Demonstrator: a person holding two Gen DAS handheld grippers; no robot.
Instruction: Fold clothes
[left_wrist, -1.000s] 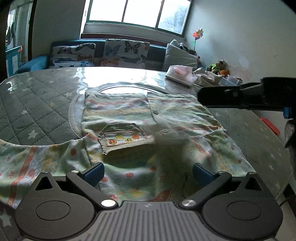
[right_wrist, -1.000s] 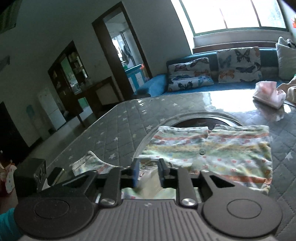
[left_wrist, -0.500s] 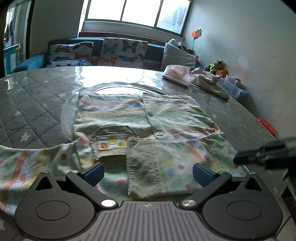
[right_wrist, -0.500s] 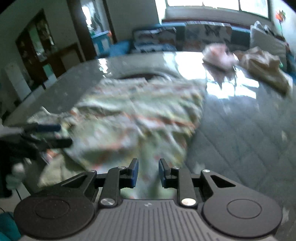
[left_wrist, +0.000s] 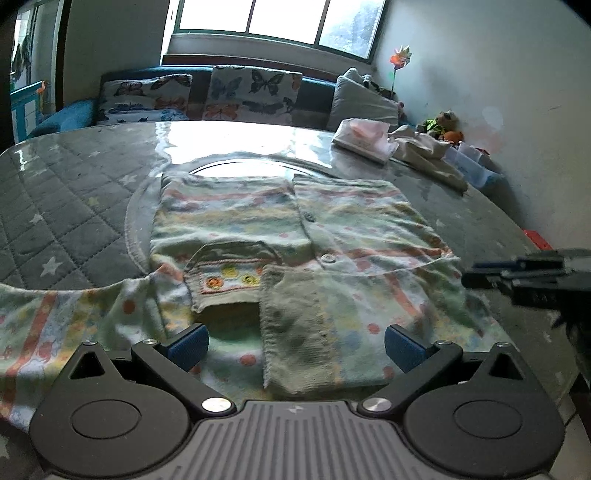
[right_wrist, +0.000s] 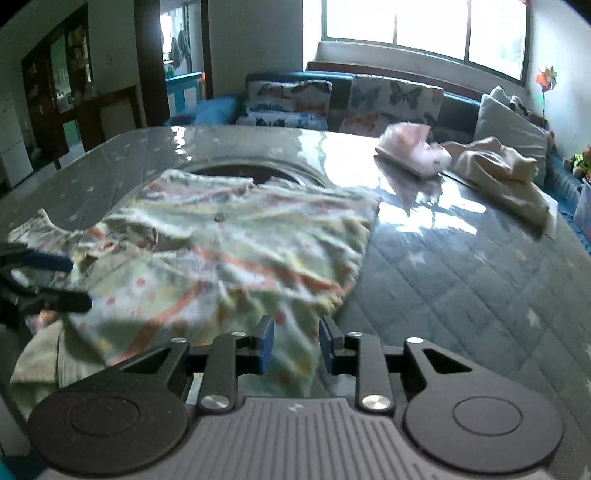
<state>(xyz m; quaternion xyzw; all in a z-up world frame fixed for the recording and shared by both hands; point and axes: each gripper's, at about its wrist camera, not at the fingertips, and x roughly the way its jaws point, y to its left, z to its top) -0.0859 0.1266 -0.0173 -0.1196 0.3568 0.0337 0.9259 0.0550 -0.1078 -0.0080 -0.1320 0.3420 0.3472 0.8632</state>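
Observation:
A pale green striped child's cardigan (left_wrist: 295, 229) lies buttoned and flat on the grey quilted table (left_wrist: 66, 206). Its right sleeve, with a ribbed cuff (left_wrist: 291, 332), is folded in across the front. The other sleeve (left_wrist: 55, 321) spreads out to the left. My left gripper (left_wrist: 295, 347) hovers open and wide over the near hem, holding nothing. My right gripper (right_wrist: 293, 343) is at the cardigan's right edge. Its narrow jaws are opening, and the cloth (right_wrist: 229, 251) seen between them lies on the table, not pinched. In the left wrist view the right gripper (left_wrist: 476, 271) looks bare.
A folded pink garment (left_wrist: 364, 138) and a beige cloth (left_wrist: 424, 155) lie at the table's far right, with a plastic box (left_wrist: 476, 170) beyond. A sofa with butterfly cushions (left_wrist: 255, 92) runs behind. The table's right edge is close to the right gripper.
The right gripper carried the right sleeve across the cardigan's front, let it go there, and swung out to the right edge. The left gripper stayed put.

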